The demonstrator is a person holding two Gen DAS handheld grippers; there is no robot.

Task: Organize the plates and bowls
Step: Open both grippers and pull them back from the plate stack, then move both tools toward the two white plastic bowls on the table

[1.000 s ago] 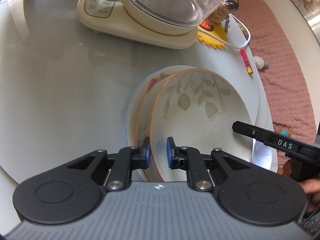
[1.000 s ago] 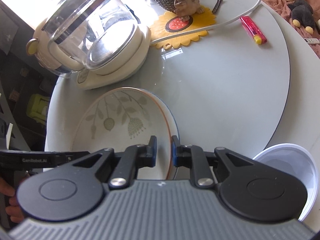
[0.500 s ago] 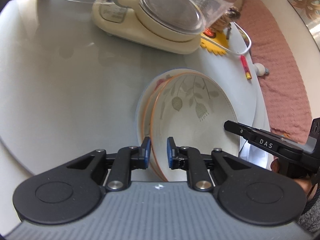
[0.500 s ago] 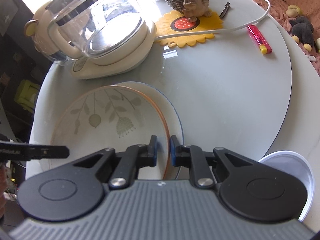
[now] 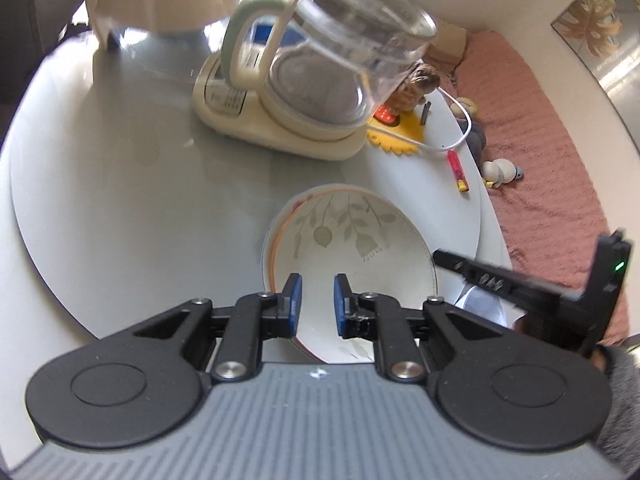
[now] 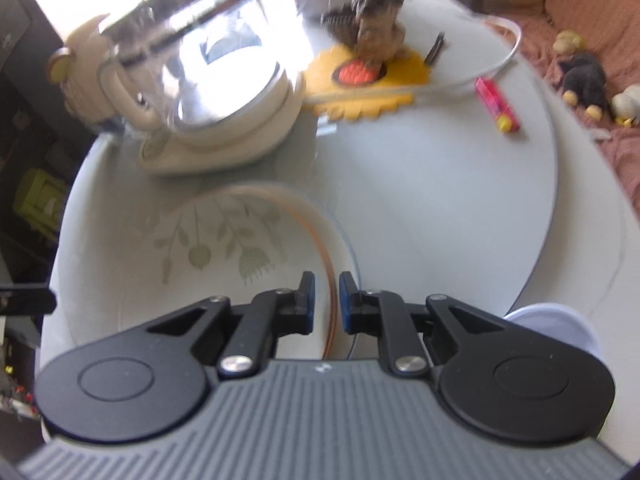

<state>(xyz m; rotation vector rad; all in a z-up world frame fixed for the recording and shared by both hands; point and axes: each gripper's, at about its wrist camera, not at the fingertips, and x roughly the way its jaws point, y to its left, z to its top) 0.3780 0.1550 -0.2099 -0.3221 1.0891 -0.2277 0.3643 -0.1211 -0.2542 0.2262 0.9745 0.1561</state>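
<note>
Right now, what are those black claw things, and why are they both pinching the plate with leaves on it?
They are two grabbers that a person holds, one in each hand. Each carries a camera looking along its fingers, so one picture comes from each hand.

The left gripper pinches the near rim of the leaf-patterned plate. The right gripper pinches its other side. Together they carry it. A second plate, with red flowers, sits under it.

On the round glass table stand a glass kettle on its cream base, a dog figurine on a yellow sunflower mat, a red lighter and a white bowl.
</note>
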